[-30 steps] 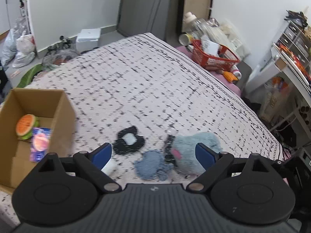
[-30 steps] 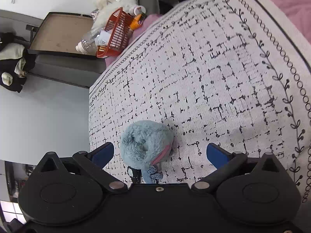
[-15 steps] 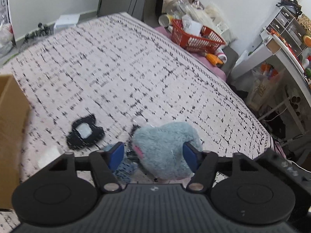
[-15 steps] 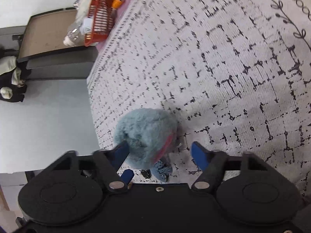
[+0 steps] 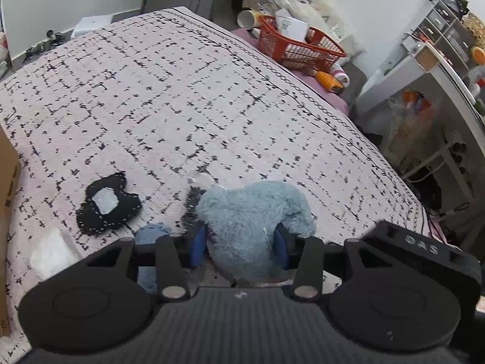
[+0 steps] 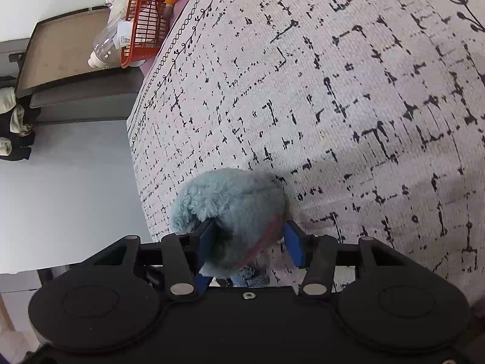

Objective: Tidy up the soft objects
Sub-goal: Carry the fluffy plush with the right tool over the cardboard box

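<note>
A fluffy light-blue plush toy [image 5: 251, 218] lies on the patterned bedspread [image 5: 182, 97] near its front edge. My left gripper [image 5: 239, 244] has it between the blue pads [image 5: 198, 244], which press into the fur as the jaws are closing. In the right wrist view the same plush toy [image 6: 233, 206], with a pink strip on its side, sits between the pads [image 6: 293, 247] of my right gripper [image 6: 250, 242]; those jaws are closing too and dent the fur. A small blue cloth [image 5: 150, 233] lies just left of the toy, partly hidden.
A black felt piece with a white patch [image 5: 106, 203] and a white pad [image 5: 51, 253] lie to the left. A cardboard box edge [image 5: 7, 182] shows at far left. A red basket [image 5: 298, 45] and bottles stand beyond the bed; shelves crowd the right.
Both grippers came down and forward onto the plush toy, and their jaws went from wide apart to pressed against it. The cardboard box slid almost out of the left view.
</note>
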Demonstrator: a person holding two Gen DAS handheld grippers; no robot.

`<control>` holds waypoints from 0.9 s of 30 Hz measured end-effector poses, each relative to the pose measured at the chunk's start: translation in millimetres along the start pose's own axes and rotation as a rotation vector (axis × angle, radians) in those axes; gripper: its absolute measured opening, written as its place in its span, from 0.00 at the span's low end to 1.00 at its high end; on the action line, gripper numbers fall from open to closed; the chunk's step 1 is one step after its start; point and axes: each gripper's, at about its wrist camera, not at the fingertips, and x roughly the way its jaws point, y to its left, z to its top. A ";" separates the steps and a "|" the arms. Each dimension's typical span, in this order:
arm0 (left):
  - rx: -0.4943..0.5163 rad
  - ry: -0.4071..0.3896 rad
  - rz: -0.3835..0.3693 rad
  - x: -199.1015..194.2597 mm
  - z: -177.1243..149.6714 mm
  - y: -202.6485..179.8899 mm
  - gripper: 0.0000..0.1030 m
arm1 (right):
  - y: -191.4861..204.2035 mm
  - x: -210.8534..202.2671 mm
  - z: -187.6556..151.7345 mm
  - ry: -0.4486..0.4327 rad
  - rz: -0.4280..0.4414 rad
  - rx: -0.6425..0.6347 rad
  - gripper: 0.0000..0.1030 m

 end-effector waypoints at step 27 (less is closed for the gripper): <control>-0.112 -0.108 -0.008 -94.4 5.1 39.2 0.36 | 65.2 -29.5 -59.9 -0.018 0.120 -0.317 0.25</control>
